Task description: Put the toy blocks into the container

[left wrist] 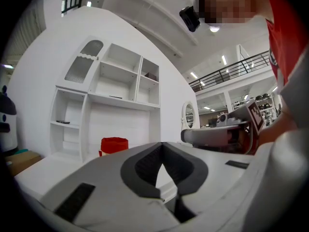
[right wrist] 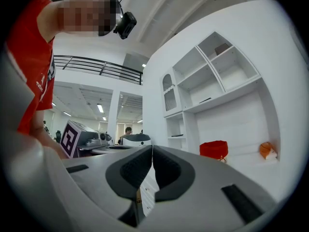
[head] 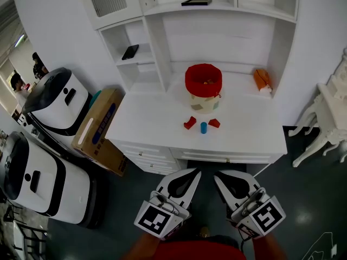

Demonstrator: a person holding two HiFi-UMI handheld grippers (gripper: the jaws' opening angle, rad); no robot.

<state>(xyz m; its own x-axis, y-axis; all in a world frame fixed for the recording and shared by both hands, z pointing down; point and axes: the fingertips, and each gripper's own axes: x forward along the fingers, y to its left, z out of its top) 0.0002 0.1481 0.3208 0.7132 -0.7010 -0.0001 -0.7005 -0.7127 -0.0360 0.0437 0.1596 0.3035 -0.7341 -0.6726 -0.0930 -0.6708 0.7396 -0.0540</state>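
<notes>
A white desk (head: 255, 131) carries the container (head: 203, 85), a beige tub with a red fabric rim. Well before the container, the left tongs (head: 192, 171) are pressed together and the right tongs (head: 219, 174) barely parted, both empty. Just before the container lie two red blocks (head: 189, 123) (head: 214, 123) flanking a blue cylinder (head: 203, 127).

White desk (head: 249, 140) with drawers, set against a white wall (head: 54, 26) on a dark grey floor (head: 309, 199). On top of the desk, a white hutch (head: 157, 42) of open shelves and cubbies. Just left of the desk, a leaning cardboard box (head: 100, 129). Further left, two white-and-black machines (head: 57, 104). Right of the desk, a white carved-leg side table (head: 331, 118). Well away from the desk, a railed upper gallery (right wrist: 96, 66) and ceiling strip lights (right wrist: 100, 108).
</notes>
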